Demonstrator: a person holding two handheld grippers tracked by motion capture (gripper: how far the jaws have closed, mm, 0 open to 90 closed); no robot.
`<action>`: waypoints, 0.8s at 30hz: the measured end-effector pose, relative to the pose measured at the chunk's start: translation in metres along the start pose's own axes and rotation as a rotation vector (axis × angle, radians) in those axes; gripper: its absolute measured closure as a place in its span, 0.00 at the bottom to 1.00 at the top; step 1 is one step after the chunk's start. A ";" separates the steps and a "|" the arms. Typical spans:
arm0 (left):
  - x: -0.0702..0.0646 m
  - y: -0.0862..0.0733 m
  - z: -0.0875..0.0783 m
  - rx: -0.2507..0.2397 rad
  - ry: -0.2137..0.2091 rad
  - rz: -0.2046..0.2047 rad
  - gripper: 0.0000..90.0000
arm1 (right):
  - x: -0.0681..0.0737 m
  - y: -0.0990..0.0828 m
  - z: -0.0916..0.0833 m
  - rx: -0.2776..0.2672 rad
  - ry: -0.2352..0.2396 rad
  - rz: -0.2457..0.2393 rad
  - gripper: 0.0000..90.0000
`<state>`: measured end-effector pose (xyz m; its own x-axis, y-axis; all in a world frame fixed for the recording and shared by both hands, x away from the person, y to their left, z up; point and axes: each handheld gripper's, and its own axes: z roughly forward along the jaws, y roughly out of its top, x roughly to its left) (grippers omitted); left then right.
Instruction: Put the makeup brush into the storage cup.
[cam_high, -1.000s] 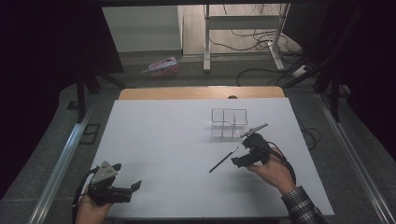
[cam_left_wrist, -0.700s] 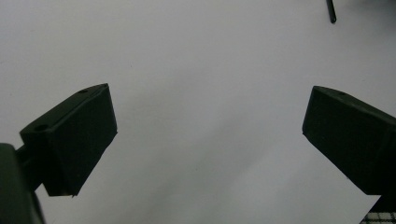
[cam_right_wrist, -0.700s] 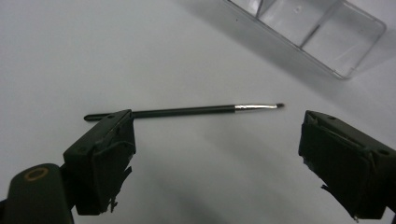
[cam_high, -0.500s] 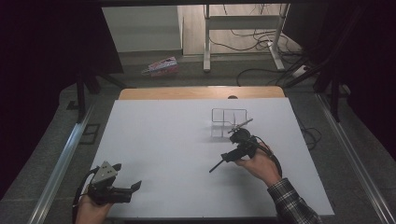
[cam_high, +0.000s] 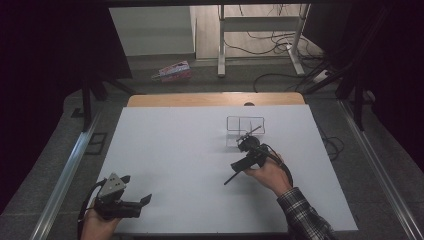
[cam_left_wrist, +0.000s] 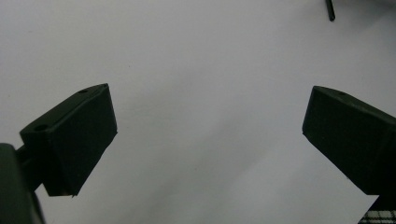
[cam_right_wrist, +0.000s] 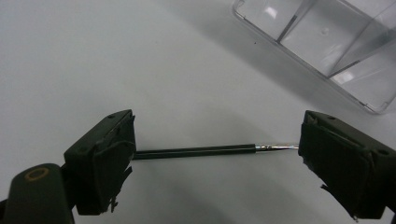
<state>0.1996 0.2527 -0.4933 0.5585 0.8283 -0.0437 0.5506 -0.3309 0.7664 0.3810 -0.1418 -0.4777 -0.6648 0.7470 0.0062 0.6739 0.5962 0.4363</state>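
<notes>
The right gripper (cam_high: 243, 145) has slid closer to the clear box (cam_high: 245, 126) since a moment ago, jaws wide around the thin black brush (cam_right_wrist: 196, 150), which looks ready to go in. The left gripper (cam_high: 135, 199) waits open near the table's (cam_high: 175, 150) front edge

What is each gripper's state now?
Left gripper: open, empty.
Right gripper: jaws wide, thin black pen spanning them; grip cannot be told.

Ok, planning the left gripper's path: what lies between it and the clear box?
Nothing: in the high view the white table is bare between the left gripper and the clear box.
</notes>
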 end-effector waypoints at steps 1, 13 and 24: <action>0.000 0.000 0.000 0.000 0.000 0.000 0.04 | 0.000 0.000 0.001 0.001 -0.002 0.003 0.13; 0.000 0.000 0.000 0.001 -0.002 0.003 0.04 | 0.000 -0.005 0.017 0.021 -0.012 0.005 0.13; -0.001 0.000 0.000 0.001 -0.005 0.005 0.04 | 0.000 -0.009 0.025 0.039 -0.019 0.006 0.13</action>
<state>0.1993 0.2522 -0.4935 0.5639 0.8247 -0.0429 0.5485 -0.3352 0.7661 0.3831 -0.1402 -0.5047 -0.6550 0.7556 -0.0089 0.6900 0.6028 0.4008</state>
